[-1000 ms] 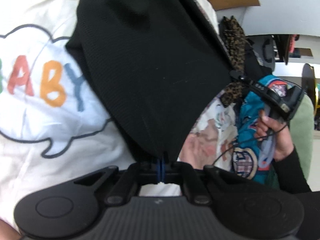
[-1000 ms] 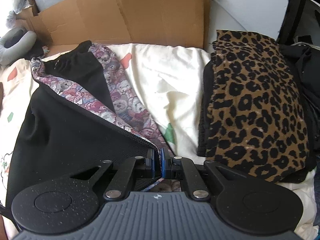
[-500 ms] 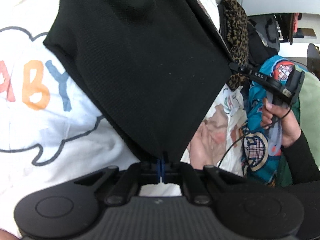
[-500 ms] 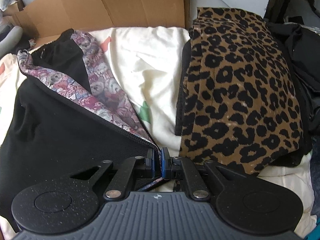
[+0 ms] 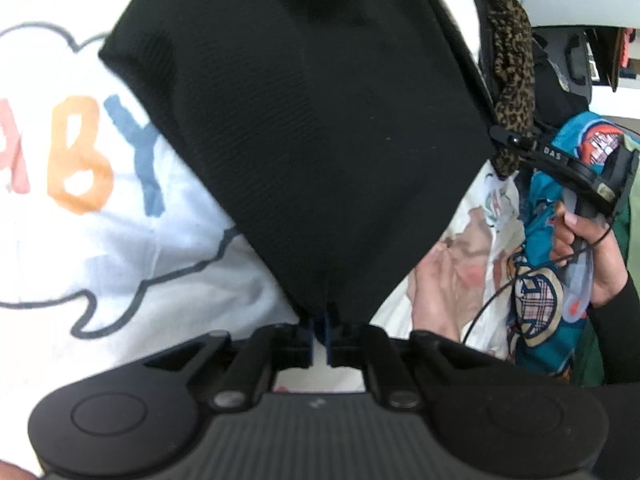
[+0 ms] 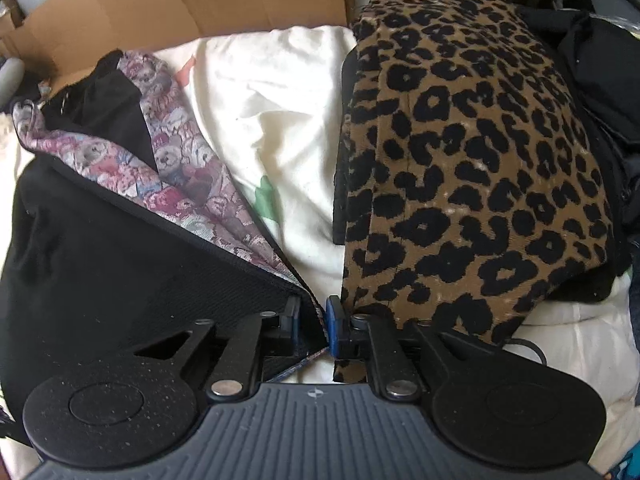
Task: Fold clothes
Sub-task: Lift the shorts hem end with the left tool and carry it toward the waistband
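The black garment lies on a cream sheet, its corners between the just-opening, slightly parted jaws of both the left gripper and right gripper.

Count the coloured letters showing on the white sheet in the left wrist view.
3, all left of the black garment: a pink A cut by the frame's left edge, an orange B beside it, and a blue Y against the garment's edge. Another letter may lie beyond the frame.

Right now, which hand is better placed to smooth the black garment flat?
Left, probably. The left gripper faces the black garment's broad panel; the right gripper sits at its edge by the leopard-print garment. Both jaws have just been opening.
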